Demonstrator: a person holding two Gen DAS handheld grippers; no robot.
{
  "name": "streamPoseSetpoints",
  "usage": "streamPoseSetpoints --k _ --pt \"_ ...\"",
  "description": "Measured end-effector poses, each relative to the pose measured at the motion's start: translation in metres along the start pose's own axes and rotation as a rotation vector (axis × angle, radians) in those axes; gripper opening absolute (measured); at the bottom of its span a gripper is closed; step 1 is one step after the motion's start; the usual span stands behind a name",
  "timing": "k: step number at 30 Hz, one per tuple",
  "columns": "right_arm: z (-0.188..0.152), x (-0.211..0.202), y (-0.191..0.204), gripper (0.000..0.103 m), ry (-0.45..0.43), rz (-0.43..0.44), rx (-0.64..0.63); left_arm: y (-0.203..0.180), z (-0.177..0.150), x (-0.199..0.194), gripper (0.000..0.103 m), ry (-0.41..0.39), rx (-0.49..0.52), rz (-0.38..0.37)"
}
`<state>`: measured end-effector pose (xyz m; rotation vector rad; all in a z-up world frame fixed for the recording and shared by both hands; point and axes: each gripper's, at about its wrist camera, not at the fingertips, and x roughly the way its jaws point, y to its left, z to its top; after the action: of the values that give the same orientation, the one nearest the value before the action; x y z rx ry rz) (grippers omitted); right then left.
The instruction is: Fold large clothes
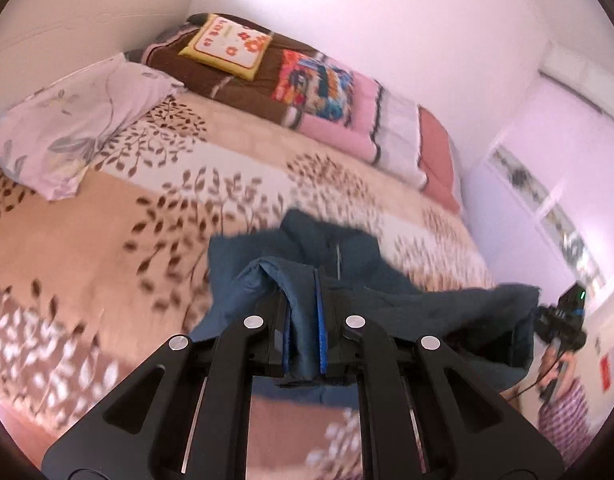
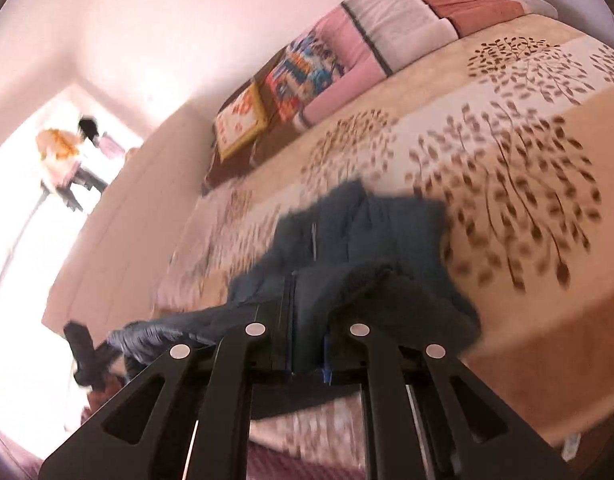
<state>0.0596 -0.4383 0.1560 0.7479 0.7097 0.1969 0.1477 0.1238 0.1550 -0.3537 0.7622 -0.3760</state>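
Dark-blue garment (image 1: 347,252) bunched, hanging between 2 clamped grippers.

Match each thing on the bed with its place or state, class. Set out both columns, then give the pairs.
Things:
1. dark blue garment
2. yellow-edged cushion
3. pale floral pillow
4. pink and white folded quilt

Places or states:
A. lies on the brown blanket by the wall
B. pinched in both grippers
C. lies along the wall, next to the colourful patterned patch
D. rests at the head of the leaf-print bedcover

Pairs: 1-B, 2-A, 3-D, 4-C
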Motion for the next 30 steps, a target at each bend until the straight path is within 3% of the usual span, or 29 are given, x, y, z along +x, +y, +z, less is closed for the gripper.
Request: streamPoseSetpoints --k 4,8,12,17,19,22,24,25,26,27,30 --pt "0.051 0.057 -0.003 0.011 -0.007 -0.077 -0.008 0.008 0.05 0.076 0.01 0.004 -0.06 0.059" --pt "0.089 0.132 -0.03 0.011 0.006 -0.161 0.028 0.023 0.078 0.154 0.01 0.027 -0.103 0.136" --pt "0.1 0.198 -0.068 0.011 0.057 -0.241 0.086 0.041 0.084 0.224 0.01 0.083 -0.145 0.199" --pt "0.099 0.252 -0.103 0.012 0.13 -0.289 0.149 0.066 0.072 0.273 0.014 0.155 -0.199 0.261" --pt "0.094 0.263 -0.112 0.016 0.173 -0.28 0.18 0.076 0.067 0.28 0.021 0.185 -0.263 0.252" --pt "0.094 0.257 -0.116 0.031 0.187 -0.206 0.205 0.081 0.065 0.269 0.034 0.158 -0.305 0.209" --pt "0.098 0.245 -0.115 0.051 0.162 -0.159 0.23 0.081 0.067 0.255 0.062 0.109 -0.313 0.209" --pt "0.101 0.237 -0.112 0.059 0.134 -0.142 0.234 0.079 0.07 0.237 0.07 0.038 -0.311 0.239" --pt "0.104 0.224 -0.109 0.074 0.082 -0.144 0.225 0.079 0.072 0.23 0.078 -0.002 -0.31 0.245" --pt "0.107 0.214 -0.105 0.078 0.042 -0.15 0.21 0.079 0.073 0.221 0.079 -0.033 -0.308 0.246" --pt "0.107 0.194 -0.09 0.078 0.012 -0.18 0.154 0.077 0.07 0.204 0.079 -0.018 -0.3 0.224"
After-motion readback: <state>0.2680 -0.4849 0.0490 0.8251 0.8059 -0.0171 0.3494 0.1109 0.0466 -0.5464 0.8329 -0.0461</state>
